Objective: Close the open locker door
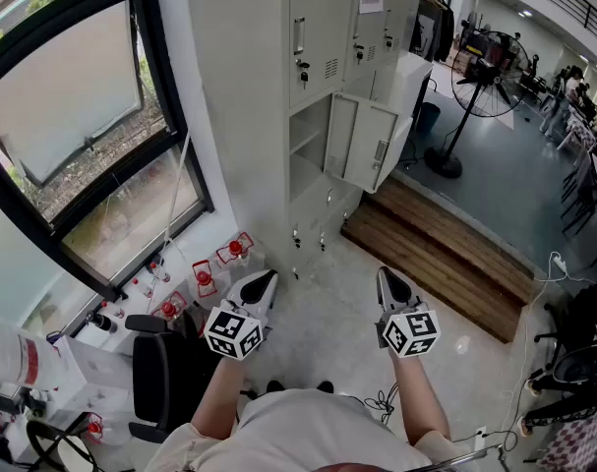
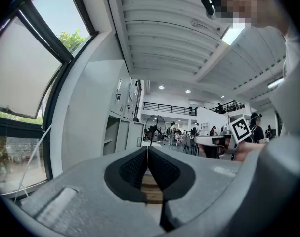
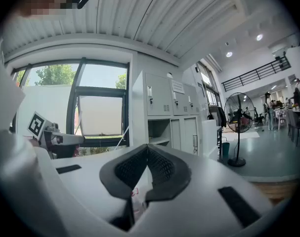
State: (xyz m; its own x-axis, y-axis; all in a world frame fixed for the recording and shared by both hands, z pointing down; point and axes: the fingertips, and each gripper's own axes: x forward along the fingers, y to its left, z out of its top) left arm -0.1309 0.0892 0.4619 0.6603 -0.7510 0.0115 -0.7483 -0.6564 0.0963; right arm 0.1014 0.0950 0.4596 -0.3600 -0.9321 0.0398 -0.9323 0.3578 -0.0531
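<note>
A grey bank of lockers (image 1: pixel 323 87) stands against the wall ahead. One middle door (image 1: pixel 369 146) hangs open to the right, baring a compartment with a shelf (image 1: pixel 308 141). My left gripper (image 1: pixel 262 284) and right gripper (image 1: pixel 388 283) are both held low, well short of the lockers, side by side above the floor. Both are shut with nothing between the jaws. In the right gripper view the open door (image 3: pixel 192 135) shows past the shut gripper (image 3: pixel 148 147). Through the left gripper view the lockers (image 2: pixel 122 132) stand far off beyond the shut gripper (image 2: pixel 147 149).
A black office chair (image 1: pixel 160 377) is at my left, with red-capped bottles (image 1: pixel 205 278) on the floor under the window (image 1: pixel 77 126). A wooden step (image 1: pixel 446 254) lies right of the lockers. A standing fan (image 1: pixel 480 77) is beyond it.
</note>
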